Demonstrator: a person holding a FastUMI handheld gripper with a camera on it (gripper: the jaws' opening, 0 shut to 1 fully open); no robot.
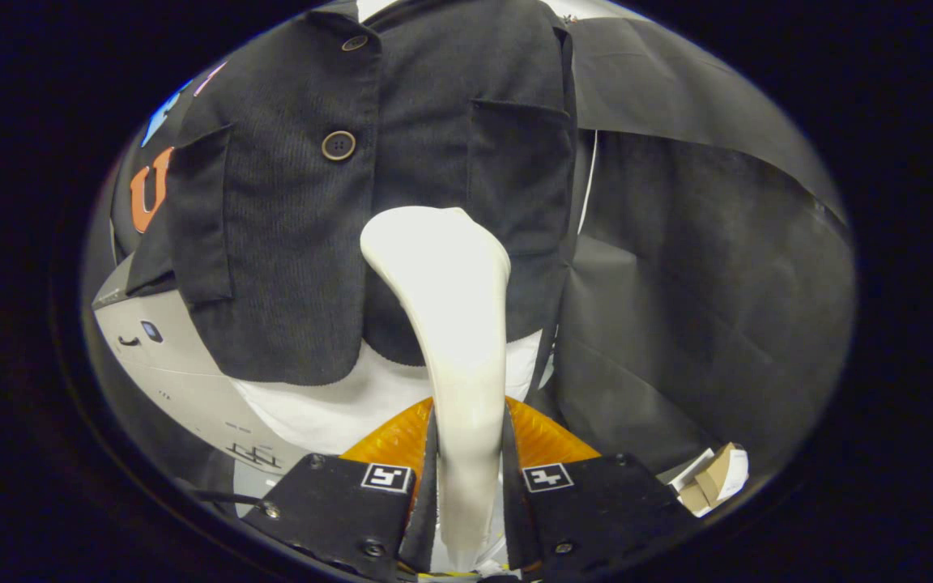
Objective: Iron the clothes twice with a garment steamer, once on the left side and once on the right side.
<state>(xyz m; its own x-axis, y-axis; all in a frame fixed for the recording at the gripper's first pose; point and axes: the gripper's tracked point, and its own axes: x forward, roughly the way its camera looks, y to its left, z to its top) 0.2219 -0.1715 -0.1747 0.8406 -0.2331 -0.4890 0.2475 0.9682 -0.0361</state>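
A dark corduroy jacket with round buttons and two chest pockets hangs just ahead of me, over a white garment that shows below its hem. My gripper is shut on the handle of a white garment steamer. The steamer stands upright between my fingers, and its wide head rests against the jacket's lower front, right of the buttons and below the right pocket.
Black cloth hangs right of the jacket. A white appliance body sits low on the left behind the jacket. A small cardboard and white object lies low on the right.
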